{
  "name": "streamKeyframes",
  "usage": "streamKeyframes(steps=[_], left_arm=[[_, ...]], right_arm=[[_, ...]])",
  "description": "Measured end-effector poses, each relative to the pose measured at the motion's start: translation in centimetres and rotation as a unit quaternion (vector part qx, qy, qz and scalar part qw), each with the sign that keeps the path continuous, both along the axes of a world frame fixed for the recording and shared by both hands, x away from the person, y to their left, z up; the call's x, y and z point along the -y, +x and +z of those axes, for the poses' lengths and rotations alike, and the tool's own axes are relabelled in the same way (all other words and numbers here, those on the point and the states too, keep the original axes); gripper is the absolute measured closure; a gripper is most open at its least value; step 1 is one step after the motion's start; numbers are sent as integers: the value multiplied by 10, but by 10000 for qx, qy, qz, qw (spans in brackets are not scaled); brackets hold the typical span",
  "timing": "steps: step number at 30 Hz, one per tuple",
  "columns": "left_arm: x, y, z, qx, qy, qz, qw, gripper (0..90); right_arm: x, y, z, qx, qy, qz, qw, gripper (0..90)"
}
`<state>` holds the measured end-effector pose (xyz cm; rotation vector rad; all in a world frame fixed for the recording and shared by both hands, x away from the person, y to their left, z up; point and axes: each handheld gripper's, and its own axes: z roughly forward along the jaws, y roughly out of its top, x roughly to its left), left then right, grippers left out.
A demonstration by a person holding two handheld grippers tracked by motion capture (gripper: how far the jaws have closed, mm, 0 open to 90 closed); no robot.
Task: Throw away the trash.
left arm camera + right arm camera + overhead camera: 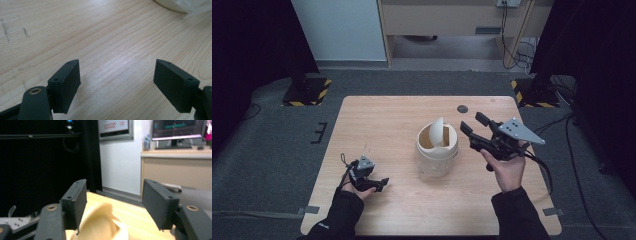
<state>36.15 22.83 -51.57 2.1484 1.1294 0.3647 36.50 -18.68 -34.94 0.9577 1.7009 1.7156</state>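
- Where the pale wooden rectangular table (377, 120) nears its front-left corner, at about eight o'clock from the centre, the left black two-jaw gripper (381, 183) lies low in the person's left hand (354, 187), jaws pointing toward three o'clock.
- Seen from the left gripper view, its jaws are spread wide over bare wood grain, nothing between them; the left gripper (117, 86) has a cream rim just visible at the frame's one o'clock corner.
- At the table's centre stands the cream round plastic bin with a tilted swing lid (437, 147), upright; a clear liner seems to hang at its side, though that is hard to tell.
- At three o'clock from the bin, the right black two-jaw gripper (473, 124) is held raised in the right hand (506, 167), jaws spread and empty, near the bin's rim but apart.
- From the right gripper view, the right gripper (113, 203) has the blurred cream lid (100, 223) just below its gap.
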Motion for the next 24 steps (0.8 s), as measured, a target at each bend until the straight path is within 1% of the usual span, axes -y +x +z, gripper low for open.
streamKeyframes(steps=[1, 2, 3, 4, 5, 6, 7, 8, 10, 11, 12, 13, 14, 18, 19, 20, 22, 23, 24], left_arm=[[0, 0, 0, 0, 0, 0, 10000, 208], [0, 0, 0, -12, 10, -1, 10000, 207], [0, 0, 0, -12, 10, -1, 10000, 205], [0, 0, -1, -15, 6, 3, 10000, 203], [-1, 1, -1, -10, 17, 15, 10000, 200], [-2, 1, -2, -24, 34, 29, 10000, 200], [-2, 1, -2, -43, 46, 41, 10000, 197], [-3, 2, -3, -74, 78, 64, 9999, 191], [-4, 2, -3, -83, 116, 69, 9999, 185], [-4, 2, -3, -83, 116, 69, 9999, 182], [-4, 3, -3, -74, 135, 75, 9999, 177], [-4, 3, -3, -74, 135, 75, 9999, 174], [-4, 3, -3, -51, 171, 105, 9998, 171], [-7, 5, -4, -39, 279, 139, 9995, 165], [-7, 5, -4, -39, 279, 139, 9995, 162], [-8, 6, -5, -58, 289, 172, 9994, 158], [-9, 6, -5, -83, 312, 206, 9993, 157], [-9, 6, -5, -83, 312, 206, 9993, 154], [-10, 7, -5, -91, 324, 223, 9992, 154]], right_arm=[[0, 0, 0, 0, 0, 0, 10000, 346], [12, 0, -10, -193, -6, -65, 9998, 315], [12, 0, -10, -193, -6, -65, 9998, 315], [24, 1, -22, -395, 5, -138, 9991, 300], [29, 1, -29, -493, -10, -171, 9986, 294], [29, 1, -29, -493, -10, -171, 9986, 294], [34, 2, -37, -608, -26, -229, 9979, 284], [44, 4, -54, -841, -181, -344, 9957, 269], [54, 6, -70, -1068, -319, -433, 9928, 255], [54, 6, -70, -1068, -319, -433, 9928, 255], [63, 9, -86, -1290, -380, -517, 9896, 246], [63, 9, -86, -1290, -380, -517, 9896, 246], [71, 12, -101, -1480, -478, -627, 9858, 231], [84, 18, -128, -1828, -852, -775, 9764, 206], [84, 18, -128, -1828, -852, -775, 9764, 206], [89, 20, -139, -2042, -988, -832, 9704, 200], [95, 21, -148, -2189, -1202, -894, 9642, 189], [95, 21, -148, -2189, -1202, -894, 9642, 189], [97, 22, -150, -2242, -1273, -942, 9616, 185]])
